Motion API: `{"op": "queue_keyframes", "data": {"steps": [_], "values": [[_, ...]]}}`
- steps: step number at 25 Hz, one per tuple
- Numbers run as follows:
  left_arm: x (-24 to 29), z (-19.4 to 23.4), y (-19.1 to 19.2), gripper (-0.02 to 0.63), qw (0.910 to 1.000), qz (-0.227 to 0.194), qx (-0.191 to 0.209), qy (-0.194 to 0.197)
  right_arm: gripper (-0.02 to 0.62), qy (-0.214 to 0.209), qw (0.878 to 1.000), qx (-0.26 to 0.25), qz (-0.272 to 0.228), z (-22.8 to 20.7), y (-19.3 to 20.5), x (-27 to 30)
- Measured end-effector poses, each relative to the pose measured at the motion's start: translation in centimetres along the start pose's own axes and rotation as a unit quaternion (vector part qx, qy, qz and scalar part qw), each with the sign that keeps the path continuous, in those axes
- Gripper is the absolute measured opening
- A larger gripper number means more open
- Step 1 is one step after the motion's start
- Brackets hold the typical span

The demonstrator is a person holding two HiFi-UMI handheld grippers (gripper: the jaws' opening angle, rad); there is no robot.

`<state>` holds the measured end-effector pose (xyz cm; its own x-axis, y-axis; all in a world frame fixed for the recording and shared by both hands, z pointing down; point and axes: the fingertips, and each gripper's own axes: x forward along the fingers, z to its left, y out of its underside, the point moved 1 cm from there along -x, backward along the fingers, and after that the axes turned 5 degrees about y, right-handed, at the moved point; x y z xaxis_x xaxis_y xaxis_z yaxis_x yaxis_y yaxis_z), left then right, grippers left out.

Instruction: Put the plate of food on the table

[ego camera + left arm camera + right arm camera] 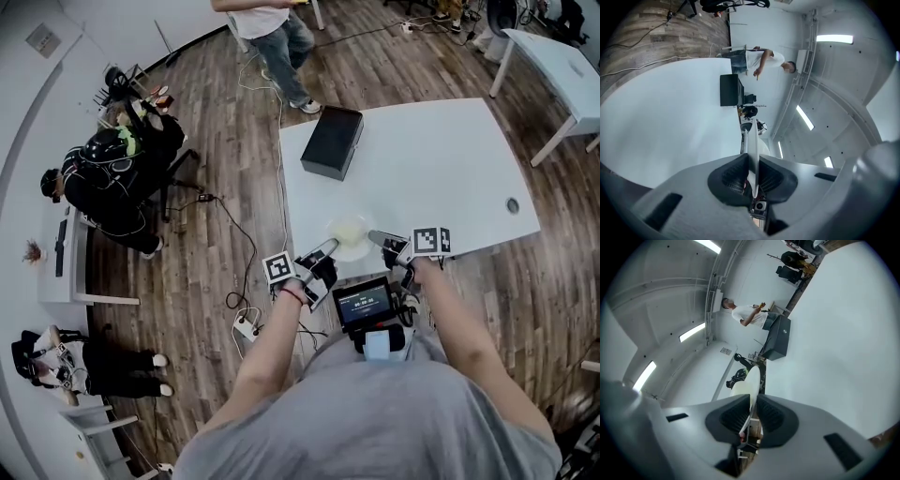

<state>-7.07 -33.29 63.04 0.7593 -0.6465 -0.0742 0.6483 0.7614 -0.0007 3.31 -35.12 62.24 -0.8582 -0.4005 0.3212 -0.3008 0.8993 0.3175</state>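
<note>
No writing is readable; the digits on the small screen (364, 302) at the person's chest are too blurred. The plate (349, 234), with pale food on it, sits in the lower middle of the head view, over the near edge of the white counter (441, 159); contact cannot be judged. The left gripper (326, 247) has its fingers clamped on the plate's left rim, and the right gripper (377, 237) pinches the right rim. A black box (332, 141) lies further up the counter, well apart. A person (277, 37) stands beyond.
</note>
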Motion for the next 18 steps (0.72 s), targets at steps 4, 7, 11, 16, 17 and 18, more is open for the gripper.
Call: {"op": "queue_keyframes", "data": {"steps": [4,7,11,16,17,18], "values": [[-0.1,0.1,-0.1,0.037,1.0,-0.003,0.0,0.003,0.035,-0.031,0.997,0.066,-0.014,0.1,-0.2,0.0],[-0.1,0.3,-0.1,0.037,1.0,-0.002,0.001,-0.002,0.034,-0.04,0.994,0.098,-0.022,-0.4,-0.1,0.1],[-0.1,0.8,-0.1,0.038,0.9998,0.003,0.01,-0.018,0.034,-0.04,0.992,0.12,-0.025,-1.3,0.1,0.2],[-0.4,2.1,0.1,0.038,0.9981,0.019,0.014,-0.057,0.034,-0.034,0.989,0.143,-0.021,-2.5,0.6,0.5],[-0.4,2.3,0.2,0.04,0.9977,0.022,0.014,-0.062,0.034,-0.035,0.988,0.147,-0.02,-2.7,0.7,0.5],[-0.4,2.5,0.2,0.04,0.9974,0.025,0.017,-0.066,0.034,-0.036,0.988,0.151,-0.019,-2.8,0.9,0.6]]}}
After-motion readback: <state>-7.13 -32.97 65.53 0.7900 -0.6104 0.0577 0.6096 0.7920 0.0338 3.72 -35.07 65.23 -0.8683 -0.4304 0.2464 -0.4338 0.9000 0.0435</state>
